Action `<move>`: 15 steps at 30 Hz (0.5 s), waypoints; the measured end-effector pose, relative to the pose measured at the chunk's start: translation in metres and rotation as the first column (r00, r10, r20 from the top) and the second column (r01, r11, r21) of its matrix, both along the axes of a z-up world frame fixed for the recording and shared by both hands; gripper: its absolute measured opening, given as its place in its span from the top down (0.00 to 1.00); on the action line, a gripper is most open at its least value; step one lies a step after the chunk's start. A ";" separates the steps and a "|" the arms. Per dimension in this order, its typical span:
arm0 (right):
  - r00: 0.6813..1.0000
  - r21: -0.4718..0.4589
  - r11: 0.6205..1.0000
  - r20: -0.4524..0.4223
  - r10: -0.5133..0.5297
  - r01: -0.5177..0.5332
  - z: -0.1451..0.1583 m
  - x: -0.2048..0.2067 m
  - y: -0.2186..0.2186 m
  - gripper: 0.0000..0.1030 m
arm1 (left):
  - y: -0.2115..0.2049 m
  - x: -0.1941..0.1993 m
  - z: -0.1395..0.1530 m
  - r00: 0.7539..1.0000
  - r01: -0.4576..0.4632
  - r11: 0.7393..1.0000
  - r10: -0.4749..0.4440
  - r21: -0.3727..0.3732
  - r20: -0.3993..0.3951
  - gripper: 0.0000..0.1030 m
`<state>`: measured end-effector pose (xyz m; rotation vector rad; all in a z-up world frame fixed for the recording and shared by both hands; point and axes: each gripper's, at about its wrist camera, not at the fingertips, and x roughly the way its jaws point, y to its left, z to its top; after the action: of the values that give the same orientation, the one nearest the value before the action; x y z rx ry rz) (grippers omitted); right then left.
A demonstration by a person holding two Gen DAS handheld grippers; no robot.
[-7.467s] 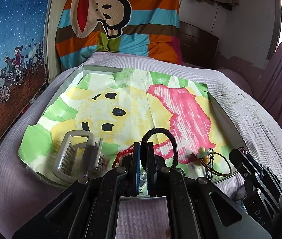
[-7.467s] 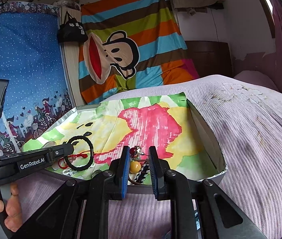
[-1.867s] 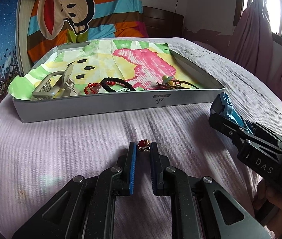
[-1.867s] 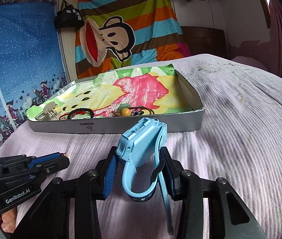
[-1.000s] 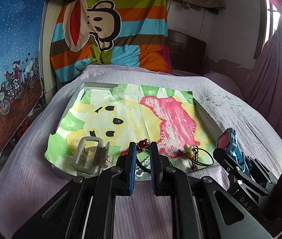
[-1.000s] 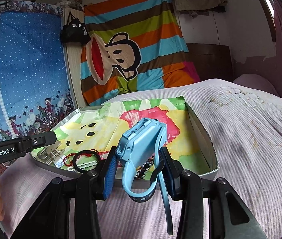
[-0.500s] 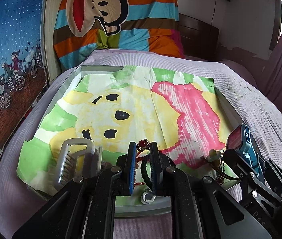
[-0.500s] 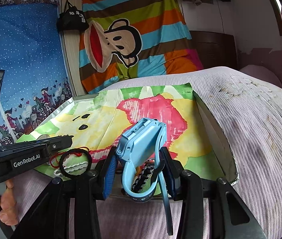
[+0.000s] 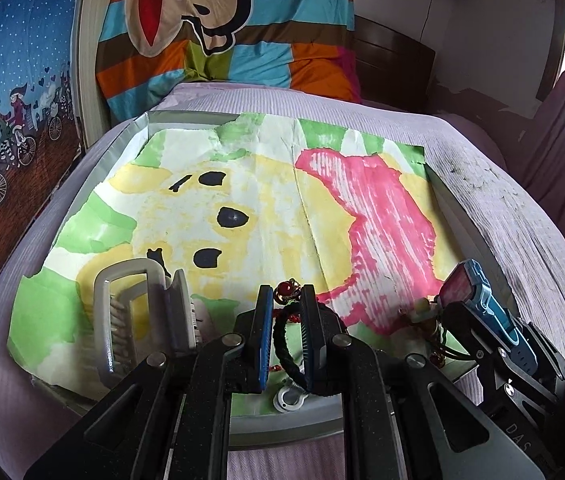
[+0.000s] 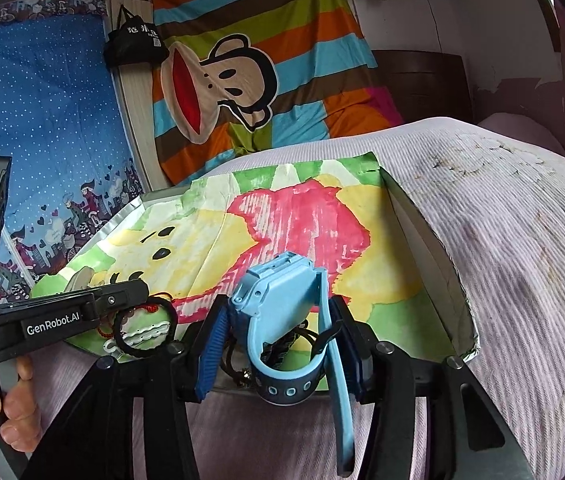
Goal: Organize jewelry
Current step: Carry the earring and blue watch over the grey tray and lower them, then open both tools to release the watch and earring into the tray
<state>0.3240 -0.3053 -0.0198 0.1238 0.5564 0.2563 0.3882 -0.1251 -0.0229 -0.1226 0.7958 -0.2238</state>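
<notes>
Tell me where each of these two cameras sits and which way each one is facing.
Left wrist: on the left gripper, facing the tray; its tips pinch a red ring.
Right wrist: on the right gripper, facing the tray; jaws opening around a blue watch; a hand shows.
Shared: the tray, black bracelet, each other's gripper.
</notes>
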 end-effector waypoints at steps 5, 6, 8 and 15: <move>1.000 0.014 1.000 0.023 -0.013 0.012 0.002 -0.004 -0.004 0.41 | 0.009 -0.005 0.003 1.000 0.000 0.997 0.001 -0.076 0.011 0.90; 1.000 0.015 1.000 0.027 -0.014 0.013 0.002 -0.005 -0.004 0.41 | 0.010 -0.006 0.003 1.000 0.001 0.997 0.000 -0.082 0.014 0.90; 0.999 0.015 1.000 0.034 -0.013 0.012 0.003 -0.007 -0.005 0.38 | 0.012 -0.010 0.007 1.000 0.009 0.996 -0.007 -0.087 0.026 0.90; 0.994 0.026 0.999 0.107 -0.027 0.024 0.013 -0.019 -0.010 0.28 | 0.021 -0.024 0.025 0.996 0.036 0.991 -0.025 -0.128 0.081 0.77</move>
<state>0.3051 -0.3152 -0.0068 0.1399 0.4451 0.2435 0.3642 -0.1037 0.0024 -0.2230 0.7043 -0.3076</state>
